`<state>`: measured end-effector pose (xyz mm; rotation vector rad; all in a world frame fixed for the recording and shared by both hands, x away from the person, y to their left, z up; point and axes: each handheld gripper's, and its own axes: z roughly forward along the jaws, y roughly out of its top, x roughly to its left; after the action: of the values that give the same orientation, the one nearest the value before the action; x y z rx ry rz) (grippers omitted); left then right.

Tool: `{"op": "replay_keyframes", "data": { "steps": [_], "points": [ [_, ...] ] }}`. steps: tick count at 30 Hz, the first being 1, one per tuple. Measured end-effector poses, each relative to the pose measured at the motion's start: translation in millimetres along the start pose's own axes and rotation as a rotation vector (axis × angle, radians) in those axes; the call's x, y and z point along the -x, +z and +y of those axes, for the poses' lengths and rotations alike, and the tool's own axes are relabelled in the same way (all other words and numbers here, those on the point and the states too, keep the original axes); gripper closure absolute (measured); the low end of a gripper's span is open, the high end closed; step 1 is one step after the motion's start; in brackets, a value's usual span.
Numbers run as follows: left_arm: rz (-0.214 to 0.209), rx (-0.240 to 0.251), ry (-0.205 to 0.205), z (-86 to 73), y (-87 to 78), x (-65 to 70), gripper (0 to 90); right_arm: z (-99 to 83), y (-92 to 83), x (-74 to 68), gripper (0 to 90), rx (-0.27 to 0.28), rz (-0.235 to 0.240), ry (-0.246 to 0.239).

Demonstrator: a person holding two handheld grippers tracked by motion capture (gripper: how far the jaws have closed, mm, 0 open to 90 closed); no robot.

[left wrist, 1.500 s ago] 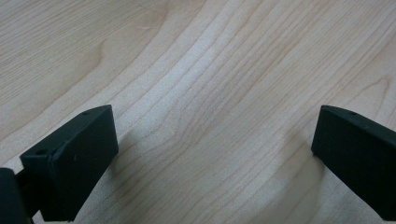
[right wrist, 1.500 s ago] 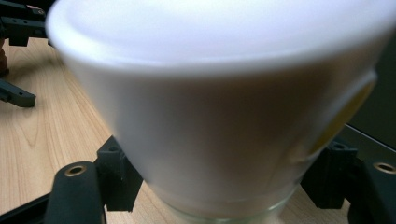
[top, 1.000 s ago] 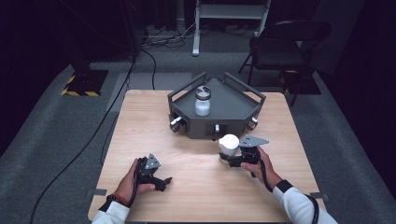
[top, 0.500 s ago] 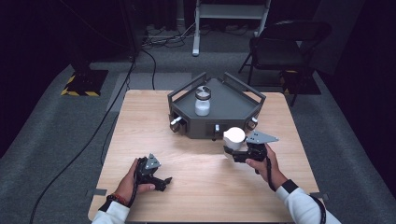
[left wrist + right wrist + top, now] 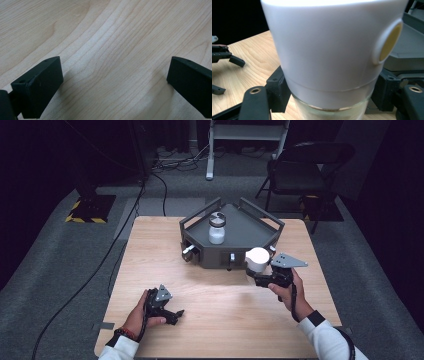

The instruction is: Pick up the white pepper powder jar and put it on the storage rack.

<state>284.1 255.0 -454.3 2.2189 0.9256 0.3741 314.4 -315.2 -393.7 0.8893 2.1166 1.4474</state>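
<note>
A jar with a wide white cap (image 5: 258, 259) and a glass body is held just off the front right corner of the grey tray (image 5: 250, 227). My right gripper (image 5: 257, 280) is shut on it. In the right gripper view the white cap (image 5: 329, 42) is close up, with the jaws pressed against the glass below it and a yellow disc (image 5: 389, 42) on its side. My left gripper (image 5: 175, 315) rests open on the table at the front left. The left gripper view has bare wood between its fingers (image 5: 40, 85). A second jar (image 5: 216, 227), dark-lidded with white contents, stands inside the tray.
The wooden table (image 5: 215, 320) has bare surface between the two hands. The tray has raised rails and knobs (image 5: 189, 253) on its front face. A black chair (image 5: 305, 175) and cables lie on the floor beyond the table.
My right gripper has carried the white-capped jar up and to the right, closer to the tray's front right corner. The left gripper has stayed put.
</note>
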Motion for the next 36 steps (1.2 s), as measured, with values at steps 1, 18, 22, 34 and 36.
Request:
{"op": "replay_keyframes", "data": {
  "steps": [1, 18, 22, 34, 36],
  "points": [
    [0.0, 0.0, 0.0, 0.0, 0.0, 0.0, 0.1, 2.4, -1.1, -0.8, 29.1, -0.002, -0.004, 0.002],
    [0.0, 0.0, 0.0, 0.0, 0.0, 0.0, 0.1, 35.1, -6.2, -10.3, 29.4, 0.037, -0.05, 0.015],
    [0.0, 0.0, 0.0, -0.1, 0.0, 0.1, 0.1, 42.7, -4.9, -11.4, 29.4, 0.051, -0.072, 0.022],
    [0.0, 0.0, 0.0, 0.0, 0.0, 0.1, 0.1, 63.1, 2.9, -5.5, 29.6, 0.107, -0.1, 0.038],
    [0.0, 0.0, 0.0, 0.0, 0.0, 0.1, 0.1, 66.7, 4.5, -5.0, 29.6, 0.114, -0.111, 0.032]
  ]
}}
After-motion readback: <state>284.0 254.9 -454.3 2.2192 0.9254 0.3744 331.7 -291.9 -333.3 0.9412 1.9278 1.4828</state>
